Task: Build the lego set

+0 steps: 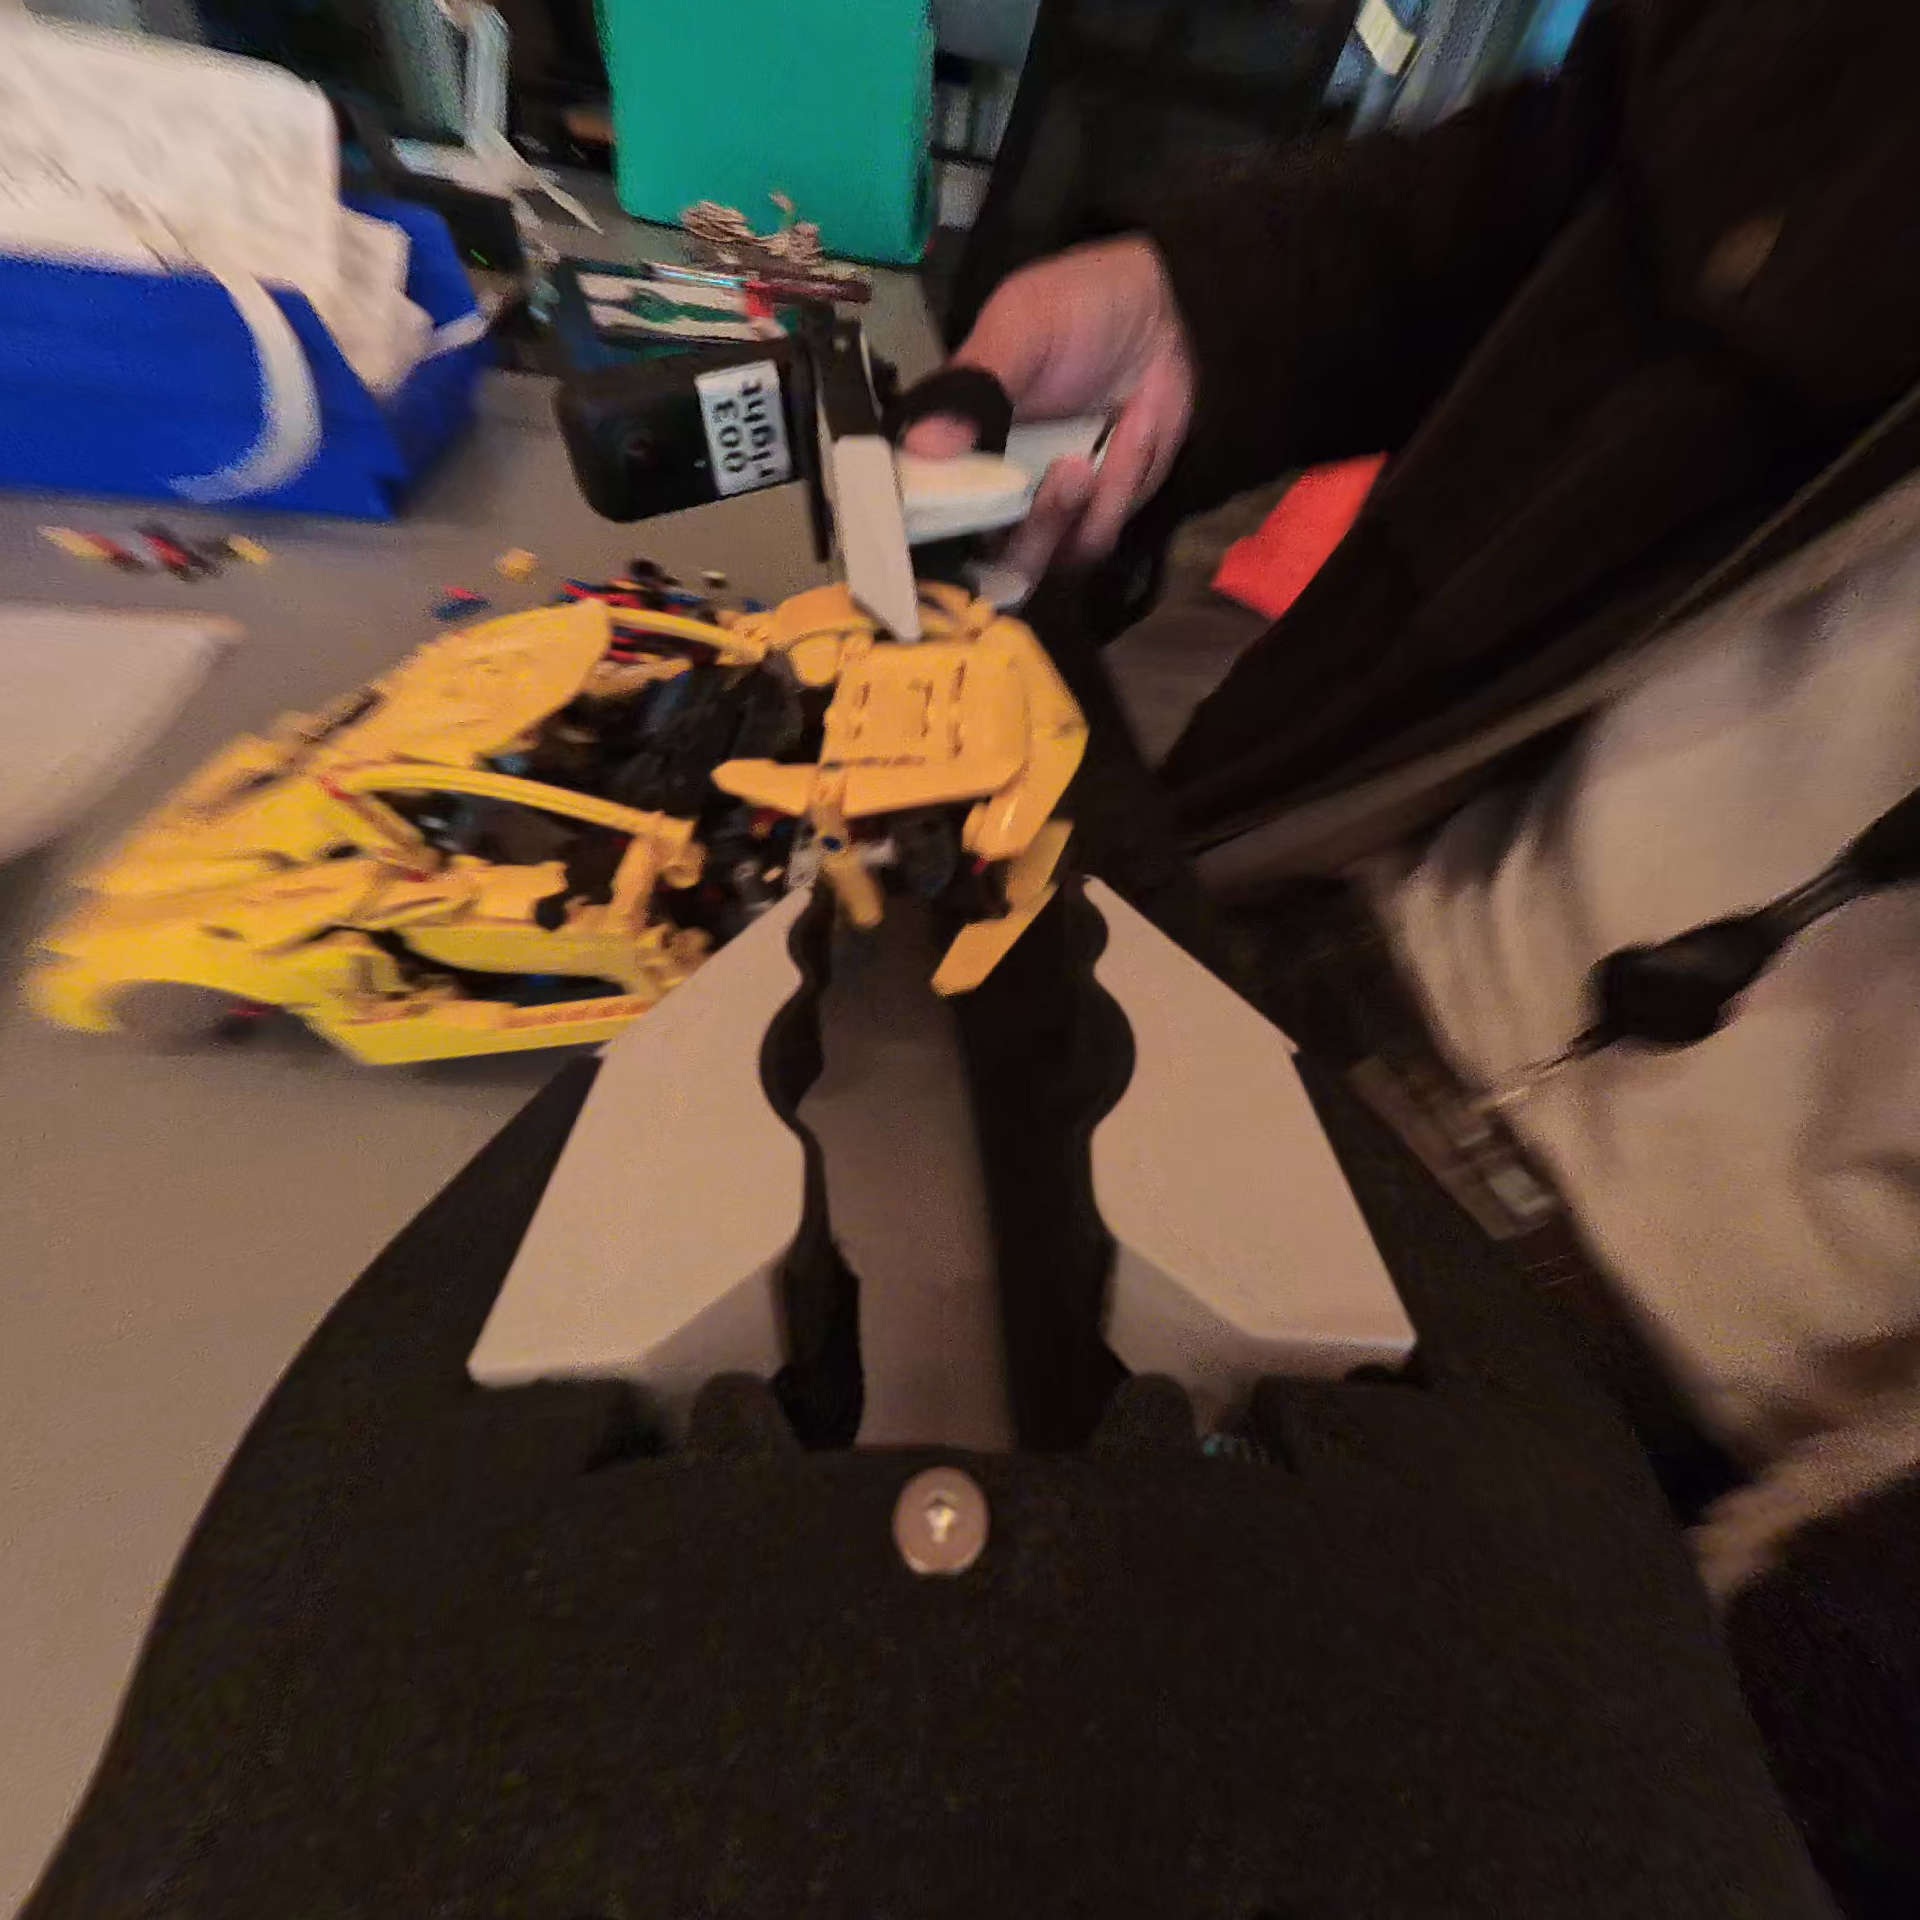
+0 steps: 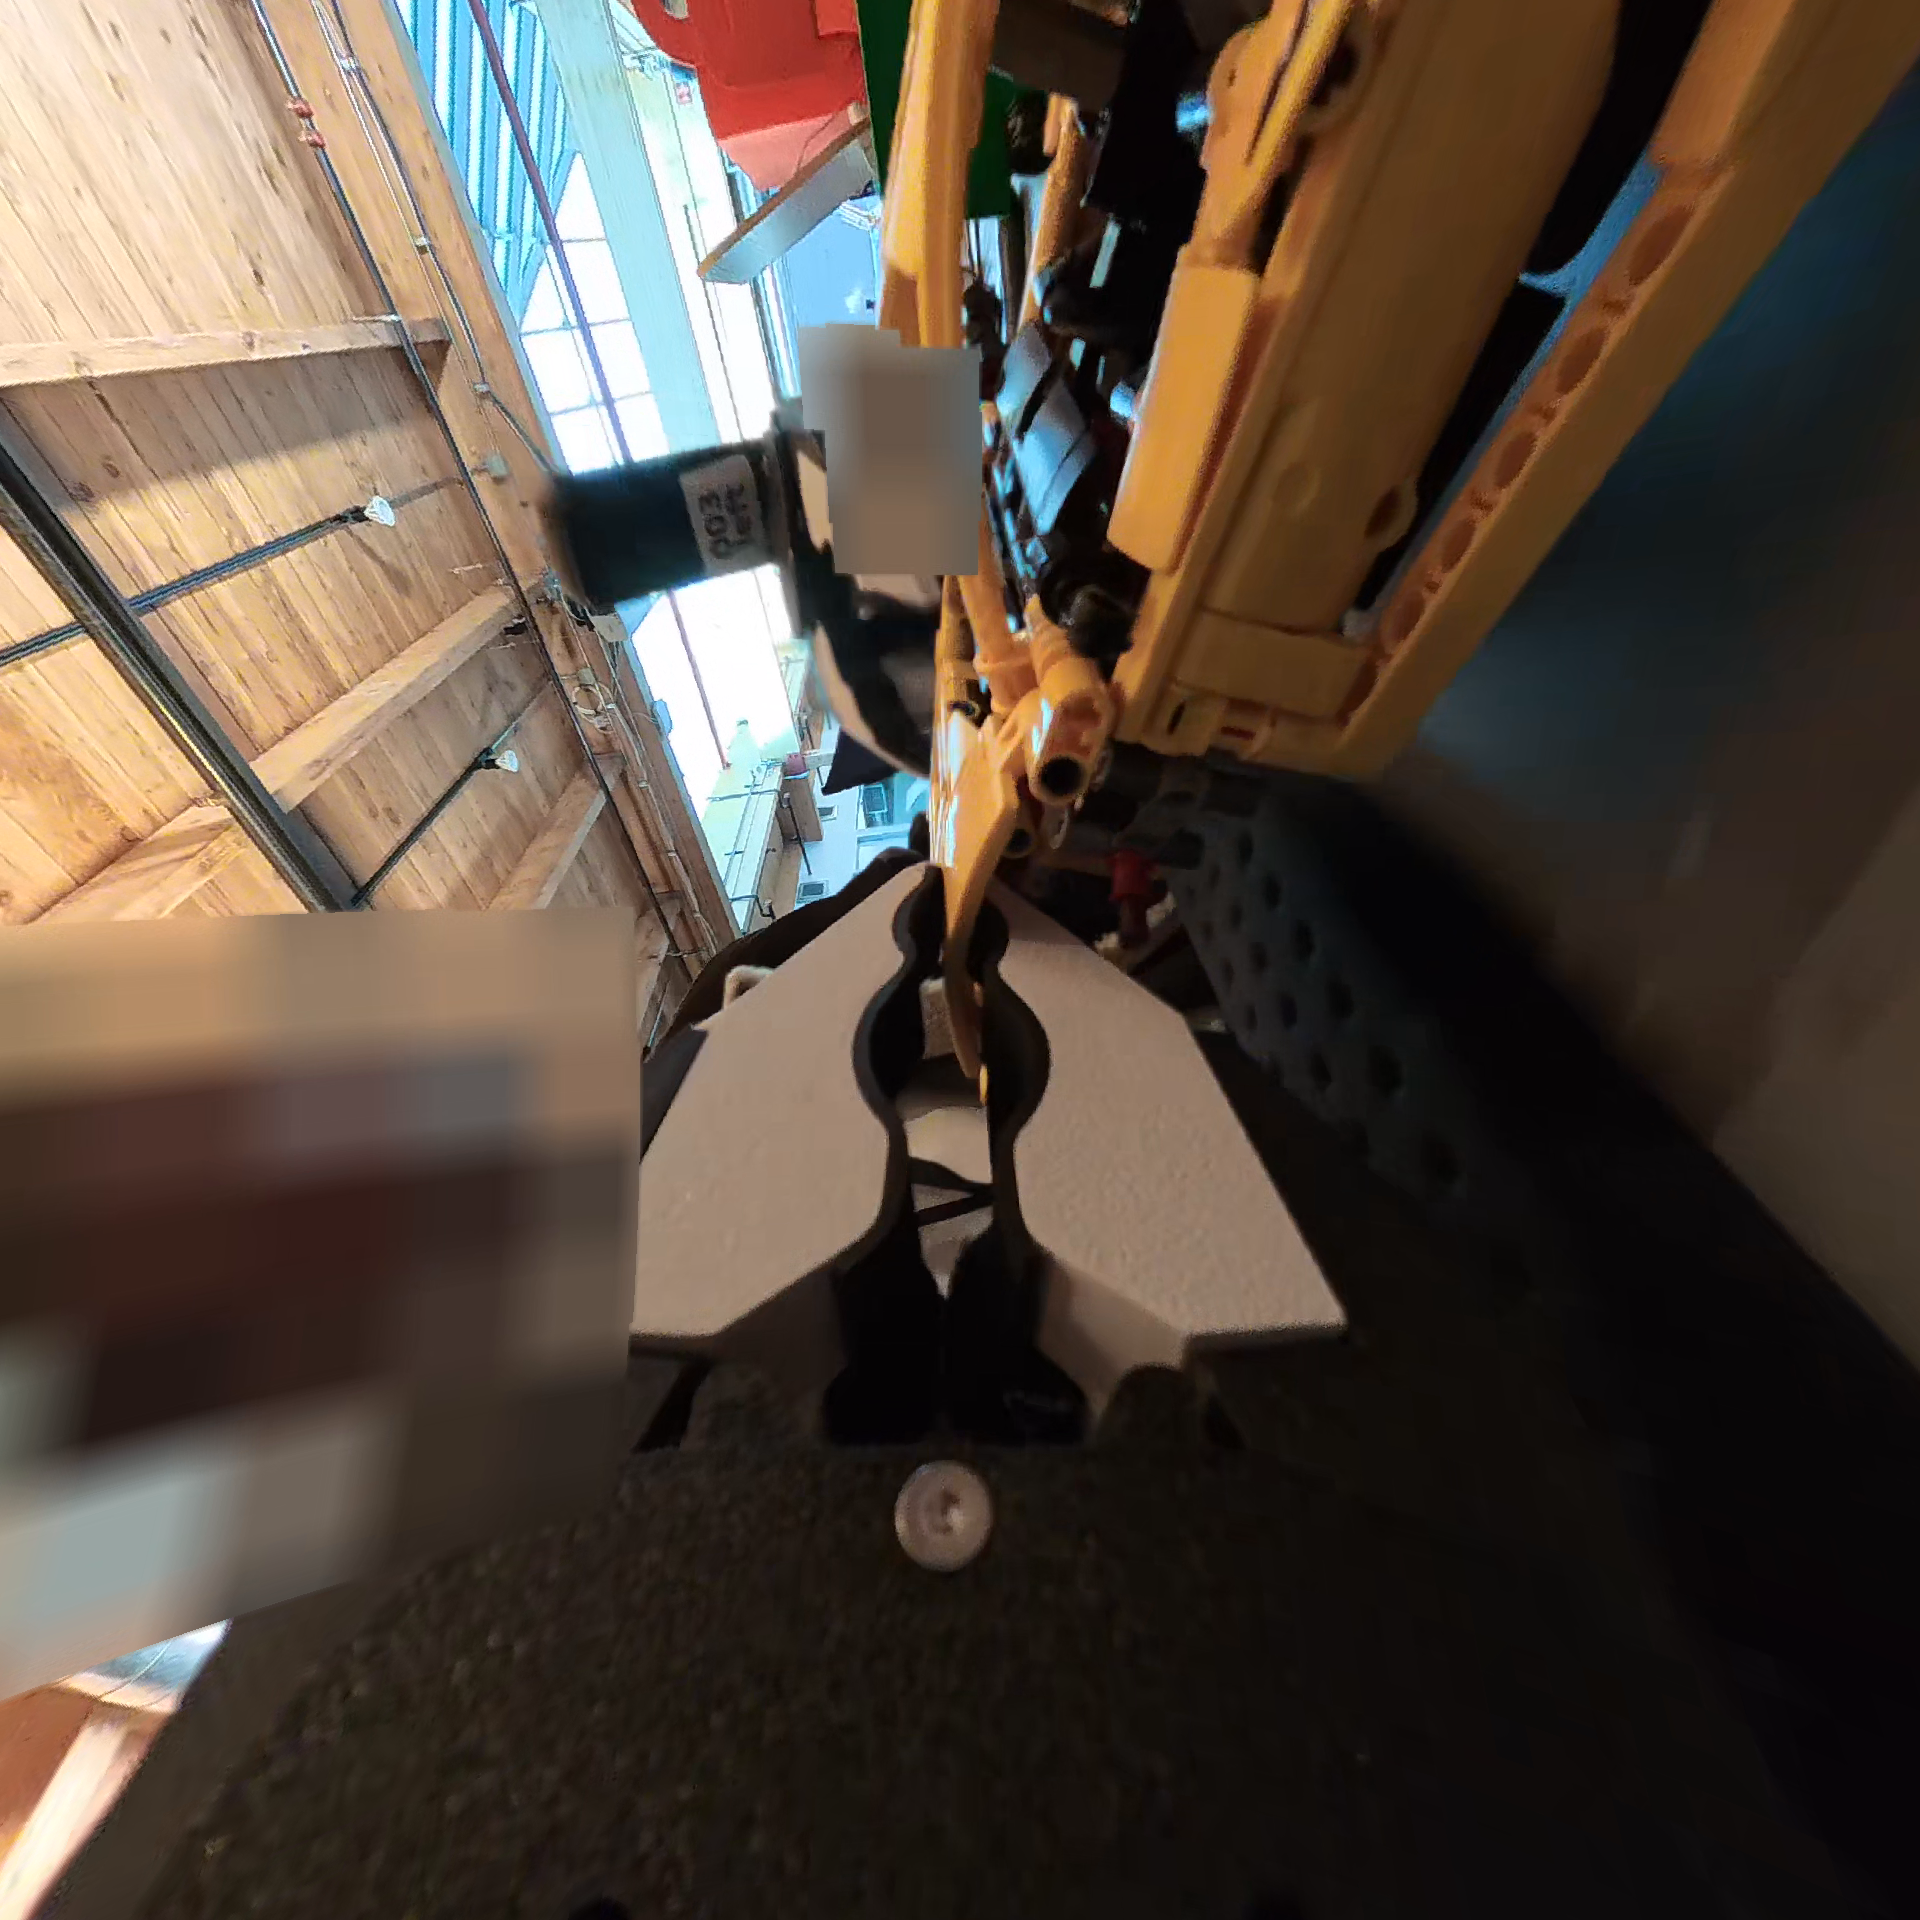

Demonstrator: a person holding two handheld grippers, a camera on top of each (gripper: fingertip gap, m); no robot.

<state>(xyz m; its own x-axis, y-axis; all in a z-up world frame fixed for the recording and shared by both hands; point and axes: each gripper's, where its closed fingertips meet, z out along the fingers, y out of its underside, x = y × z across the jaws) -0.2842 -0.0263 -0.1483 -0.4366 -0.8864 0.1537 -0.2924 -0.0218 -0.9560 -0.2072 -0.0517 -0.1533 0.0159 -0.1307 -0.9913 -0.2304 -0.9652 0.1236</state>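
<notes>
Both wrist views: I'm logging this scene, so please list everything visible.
car: one, yellow, part-built, on the table
table: one, grey, under the car
loose pieces: several, mixed colours, on the table behind the car
bag: one, blue and white, far left
box: one, green, at the back
panel: one, yellow, on the car, in the right gripper
left gripper: open, near the car
right gripper: shut on the panel
hand: one, holding the right gripper
</notes>
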